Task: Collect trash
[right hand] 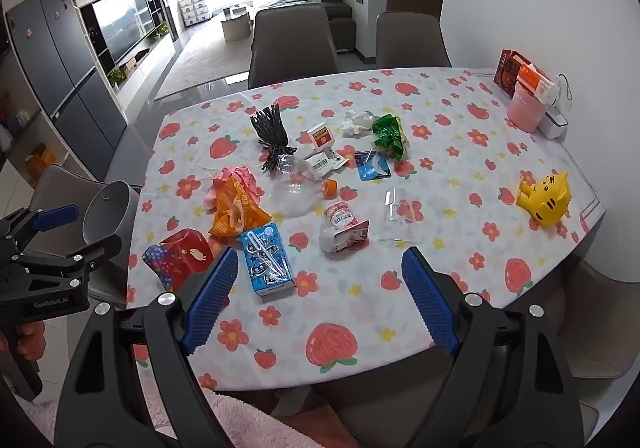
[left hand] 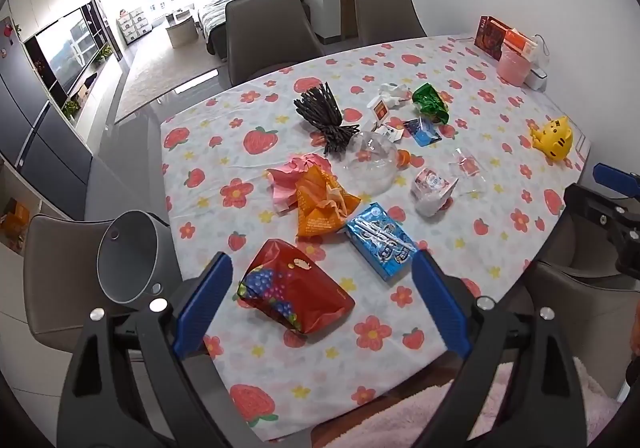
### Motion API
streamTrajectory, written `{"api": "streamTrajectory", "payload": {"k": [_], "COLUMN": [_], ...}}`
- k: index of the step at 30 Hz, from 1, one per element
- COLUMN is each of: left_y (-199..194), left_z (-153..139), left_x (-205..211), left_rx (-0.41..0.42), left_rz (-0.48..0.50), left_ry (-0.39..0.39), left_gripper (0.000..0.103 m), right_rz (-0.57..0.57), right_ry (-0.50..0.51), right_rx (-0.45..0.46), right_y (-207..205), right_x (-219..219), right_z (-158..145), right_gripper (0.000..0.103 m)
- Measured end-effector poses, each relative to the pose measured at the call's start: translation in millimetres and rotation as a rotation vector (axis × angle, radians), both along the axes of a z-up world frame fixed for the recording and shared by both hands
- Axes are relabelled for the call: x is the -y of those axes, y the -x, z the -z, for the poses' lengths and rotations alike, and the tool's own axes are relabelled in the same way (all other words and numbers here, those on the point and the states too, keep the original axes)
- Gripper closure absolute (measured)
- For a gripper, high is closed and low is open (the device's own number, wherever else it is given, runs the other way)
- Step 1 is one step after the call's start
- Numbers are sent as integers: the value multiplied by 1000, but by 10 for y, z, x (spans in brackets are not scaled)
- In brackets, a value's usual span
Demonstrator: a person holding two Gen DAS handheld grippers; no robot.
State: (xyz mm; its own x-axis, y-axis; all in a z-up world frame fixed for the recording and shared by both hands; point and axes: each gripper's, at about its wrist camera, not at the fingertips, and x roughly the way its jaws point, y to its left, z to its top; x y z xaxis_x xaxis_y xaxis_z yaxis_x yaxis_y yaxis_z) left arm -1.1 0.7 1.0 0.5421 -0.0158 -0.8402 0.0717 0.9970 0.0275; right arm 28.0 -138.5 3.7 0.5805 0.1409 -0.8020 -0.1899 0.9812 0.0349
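- Trash lies scattered over the flowered table (left hand: 500, 248): red snack bag (left hand: 294, 290) nearest me, blue drink carton (left hand: 378, 242), orange wrapper (left hand: 324, 204), clear bottle (left hand: 370, 164), further scraps behind.
- Left gripper (left hand: 322, 304) hangs spread wide above the red snack bag, pads either side, nothing pinched.
- Right gripper (right hand: 318, 298) is also released and empty, over the bare cloth just beside the blue drink carton.
- Grey bin (left hand: 130, 256) is tilted at the table's left edge; what props it I cannot tell.
- Step, as I judge it: first pick, nothing collected yet.
- Next move calls for lowering my left gripper, clamping the crinkly bag, then swinging left to the bin.
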Motion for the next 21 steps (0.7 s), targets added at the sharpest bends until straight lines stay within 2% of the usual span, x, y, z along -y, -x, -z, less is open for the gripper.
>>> {"api": "streamTrajectory", "payload": {"k": [9,10,14,21], "left_y": [61,64,77,73], "left_z": [-42,-46,-96,-229], "left_x": [-53,-54,-87,-104], "left_rx": [-6,-8,-12,-13], "left_rz": [6,7,15,30], "left_ry": [8,8,26,35], "left_gripper": [12,12,12,12], "right_rz": [14,-19,-33,-81], "right_ry": [-21,-17,-23,-27], "right_rx": [-9,-10,-13,-29], "right_y": [23,56,47,89], "right_x": [40,11,9,13], "right_z": [-49,-62,3,-105], "right_gripper": [22,22,22,22]}}
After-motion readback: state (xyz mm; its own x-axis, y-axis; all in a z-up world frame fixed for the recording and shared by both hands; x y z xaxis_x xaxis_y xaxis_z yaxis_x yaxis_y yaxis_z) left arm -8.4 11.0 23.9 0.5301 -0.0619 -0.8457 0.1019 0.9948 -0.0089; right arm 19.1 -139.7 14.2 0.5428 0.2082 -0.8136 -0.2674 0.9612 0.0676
